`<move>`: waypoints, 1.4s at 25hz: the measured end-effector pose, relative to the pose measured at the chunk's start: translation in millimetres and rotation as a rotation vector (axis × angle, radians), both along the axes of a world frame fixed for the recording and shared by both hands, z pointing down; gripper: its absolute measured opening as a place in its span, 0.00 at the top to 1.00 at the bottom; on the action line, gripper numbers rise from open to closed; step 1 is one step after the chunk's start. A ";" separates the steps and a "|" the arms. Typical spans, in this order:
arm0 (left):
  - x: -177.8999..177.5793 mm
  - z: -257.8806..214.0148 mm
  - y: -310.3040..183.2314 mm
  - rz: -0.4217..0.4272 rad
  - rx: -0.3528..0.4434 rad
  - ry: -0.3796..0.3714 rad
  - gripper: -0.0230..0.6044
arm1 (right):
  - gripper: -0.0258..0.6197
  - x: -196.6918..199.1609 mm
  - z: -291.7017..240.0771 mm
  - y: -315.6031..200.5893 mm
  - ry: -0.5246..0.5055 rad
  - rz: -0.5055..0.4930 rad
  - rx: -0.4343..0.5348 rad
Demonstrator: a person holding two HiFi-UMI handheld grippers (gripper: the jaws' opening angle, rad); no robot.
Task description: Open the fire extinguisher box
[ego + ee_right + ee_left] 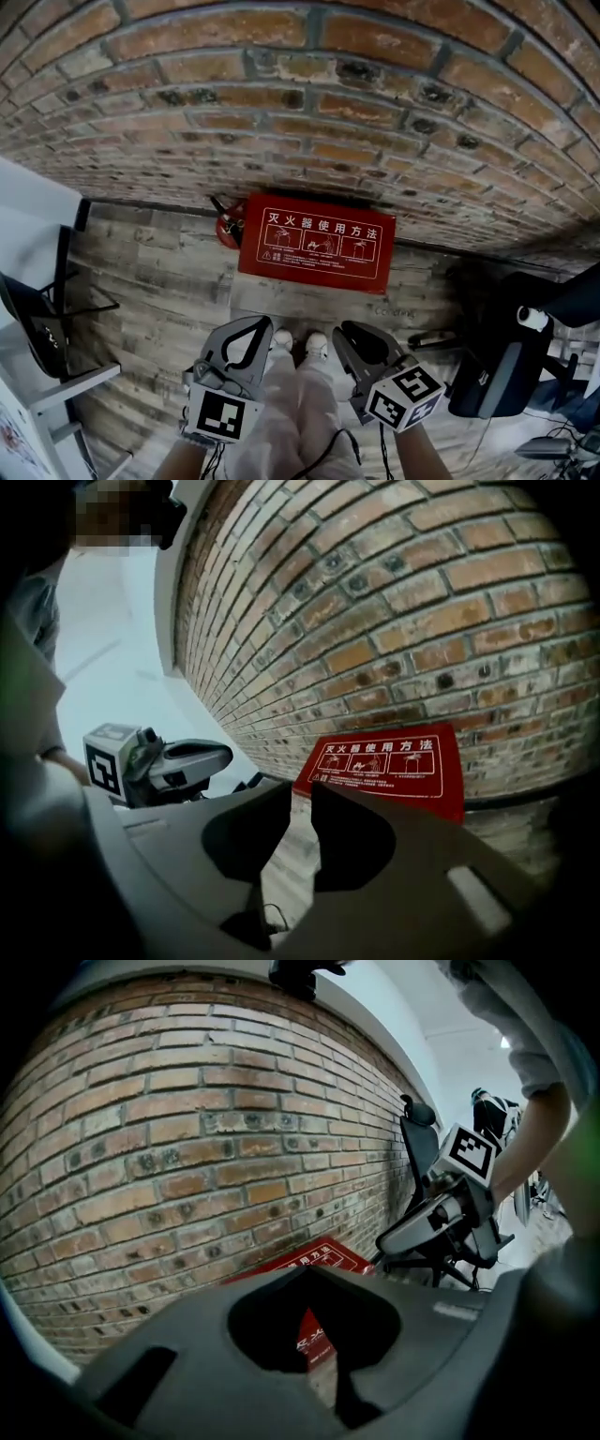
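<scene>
Head view, 9 o'clock: edge of a white table point(33, 225) over a black frame.

7 o'clock: left gripper point(263, 322), marker cube nearest the camera, pointing toward the wall. In the left gripper view point(306, 1270) the jaw tips meet, closed on nothing. A strip of red box shows through the hollow behind them.

11 o'clock from the feet: a small red extinguisher point(225, 227) with a black handle, touching the box's left end.

12 o'clock: the fire extinguisher box point(316, 237), red, with a white-printed panel on its lid. The lid is down. It stands on the plank floor point(169, 281) against the brick wall point(281, 84). Both grippers are well short of it.

Centre bottom: two white shoes point(282, 338) between the grippers, toes toward the box.

5 o'clock: right gripper point(344, 328). In the right gripper view point(301, 793) the jaws stand a narrow slit apart, empty, only floor showing through the gap.

4 o'clock: black office chair point(497, 361).
</scene>
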State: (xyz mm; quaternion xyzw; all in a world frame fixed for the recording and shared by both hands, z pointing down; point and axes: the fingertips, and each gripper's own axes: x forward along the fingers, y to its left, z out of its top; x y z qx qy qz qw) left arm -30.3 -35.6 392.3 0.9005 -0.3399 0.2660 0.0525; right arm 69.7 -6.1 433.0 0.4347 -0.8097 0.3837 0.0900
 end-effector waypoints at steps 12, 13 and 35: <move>9.2 143.2 -11.6 -0.031 -0.131 -0.003 0.97 | 0.66 -10.8 111.0 -13.2 -0.173 0.058 -0.158; 11.1 155.2 -13.0 -0.037 -0.141 -0.003 0.97 | 0.65 -9.6 118.2 -15.3 -0.175 0.061 -0.162; 23.0 263.0 -45.7 -0.150 -0.219 -0.021 0.97 | 0.61 -1.6 182.8 -59.6 -0.351 0.248 -0.218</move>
